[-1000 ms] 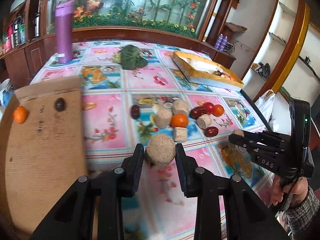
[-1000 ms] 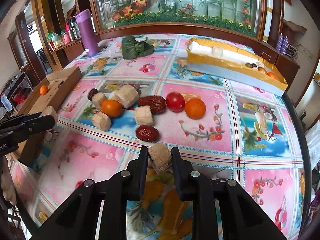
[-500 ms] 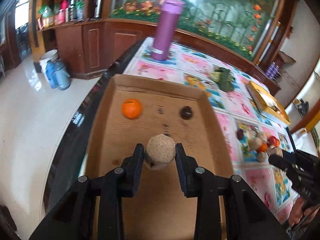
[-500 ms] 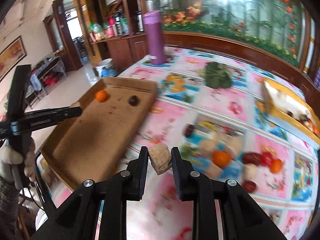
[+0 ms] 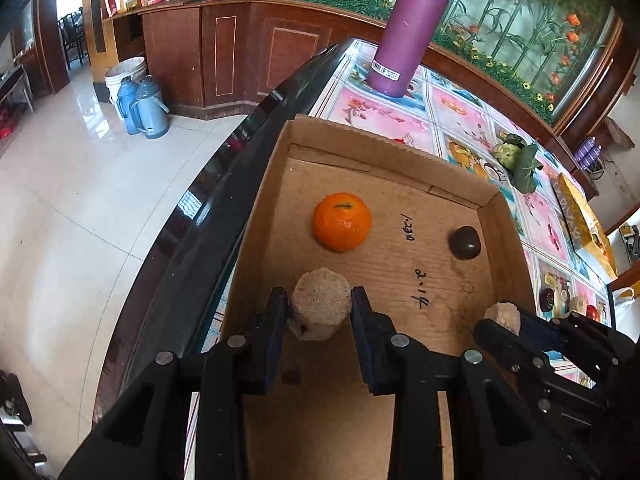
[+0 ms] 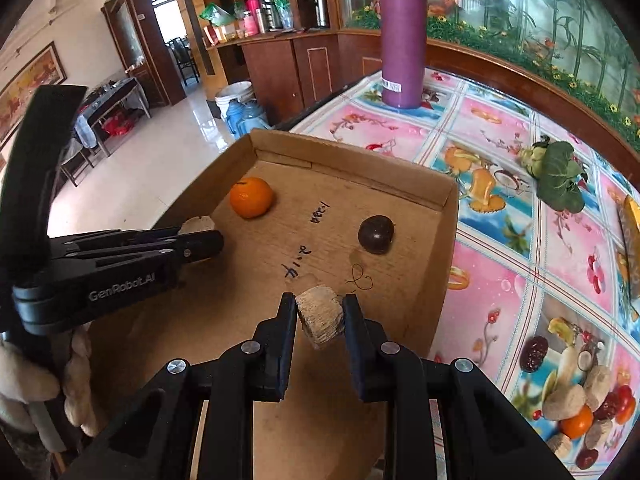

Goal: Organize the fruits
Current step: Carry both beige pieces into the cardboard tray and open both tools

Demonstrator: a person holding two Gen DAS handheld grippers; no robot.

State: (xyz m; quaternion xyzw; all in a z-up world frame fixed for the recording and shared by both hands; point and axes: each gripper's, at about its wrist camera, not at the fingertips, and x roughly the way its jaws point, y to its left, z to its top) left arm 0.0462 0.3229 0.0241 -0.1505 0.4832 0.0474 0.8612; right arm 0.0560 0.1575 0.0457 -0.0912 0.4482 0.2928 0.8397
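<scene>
My left gripper (image 5: 319,312) is shut on a round beige chunk (image 5: 320,306) and holds it over the cardboard tray (image 5: 360,148), near its left wall. An orange (image 5: 341,221) and a dark round fruit (image 5: 464,242) lie in the tray beyond it. My right gripper (image 6: 319,312) is shut on a smaller beige chunk (image 6: 320,316) above the tray (image 6: 352,156), with the orange (image 6: 251,197) and the dark fruit (image 6: 375,234) ahead. The left gripper (image 6: 200,240) shows at the left there; the right gripper (image 5: 496,326) shows at the lower right of the left wrist view.
A purple flask (image 6: 402,36) stands on the flowered tablecloth (image 6: 500,240) behind the tray. A green leafy vegetable (image 6: 556,176) lies further right. A pile of mixed fruits and beige chunks (image 6: 588,400) sits at the lower right. The table edge (image 5: 208,216) drops to a tiled floor at the left.
Both grippers have moved left from the fruit pile to above the cardboard tray, each still holding its beige chunk, and have come lower and closer to the tray floor.
</scene>
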